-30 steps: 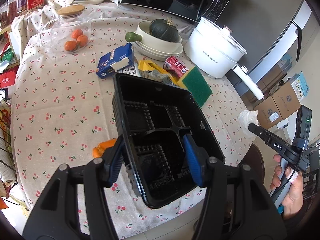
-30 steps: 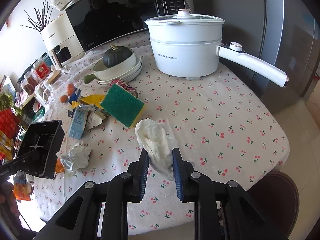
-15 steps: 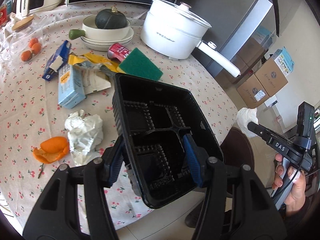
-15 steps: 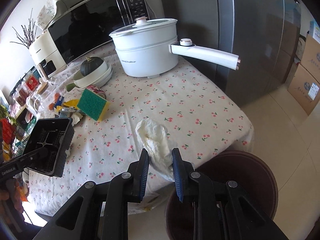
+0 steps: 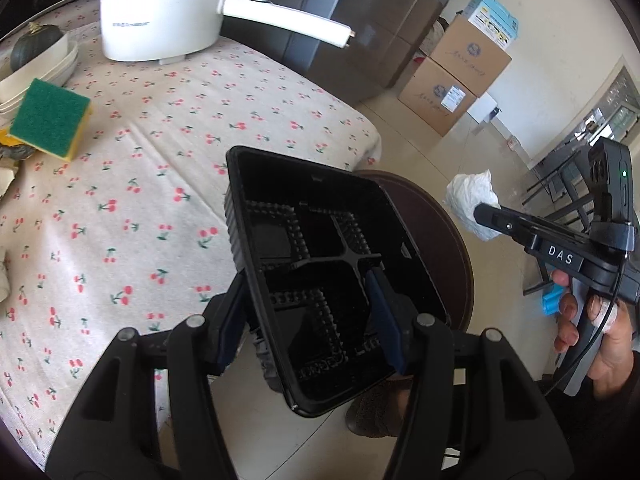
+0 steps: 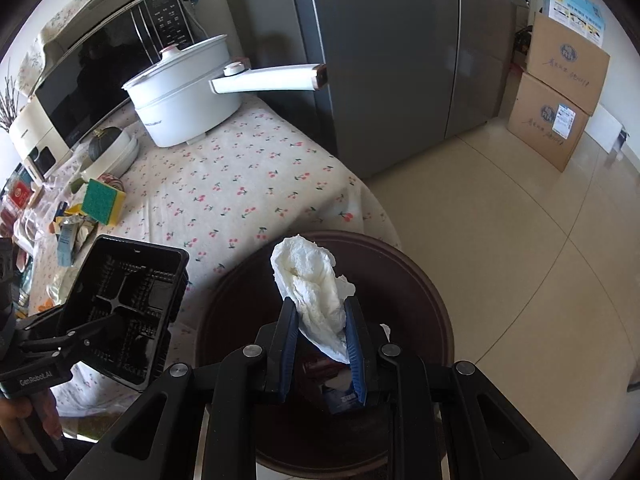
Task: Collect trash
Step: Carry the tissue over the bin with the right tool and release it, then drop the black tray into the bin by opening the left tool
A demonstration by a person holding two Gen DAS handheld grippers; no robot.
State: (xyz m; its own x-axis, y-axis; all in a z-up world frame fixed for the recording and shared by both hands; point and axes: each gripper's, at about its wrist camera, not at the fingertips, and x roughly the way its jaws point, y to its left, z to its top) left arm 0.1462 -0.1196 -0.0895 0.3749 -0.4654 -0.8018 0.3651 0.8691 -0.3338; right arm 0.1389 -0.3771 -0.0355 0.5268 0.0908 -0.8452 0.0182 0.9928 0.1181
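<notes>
My left gripper (image 5: 310, 316) is shut on a black plastic food tray (image 5: 328, 264) and holds it tilted over the table's edge, next to a round dark brown trash bin (image 5: 448, 240). My right gripper (image 6: 322, 316) is shut on a crumpled white tissue (image 6: 316, 284) and holds it above the bin (image 6: 420, 280), which has some trash inside. The tissue also shows in the left wrist view (image 5: 472, 196). The tray also shows in the right wrist view (image 6: 120, 308).
The table with a cherry-print cloth (image 5: 140, 168) holds a white electric pot (image 5: 160, 8) with a long handle, a green sponge (image 5: 48, 120), bowls with a squash (image 6: 108, 148) and more litter (image 6: 72, 232) at the left. A grey fridge (image 6: 400, 60) and cardboard boxes (image 6: 560, 92) stand behind.
Both grippers have swung right, off the table towards the bin. The tissue now hangs over the bin's opening and the tray is at the table's edge. Both grips are unchanged.
</notes>
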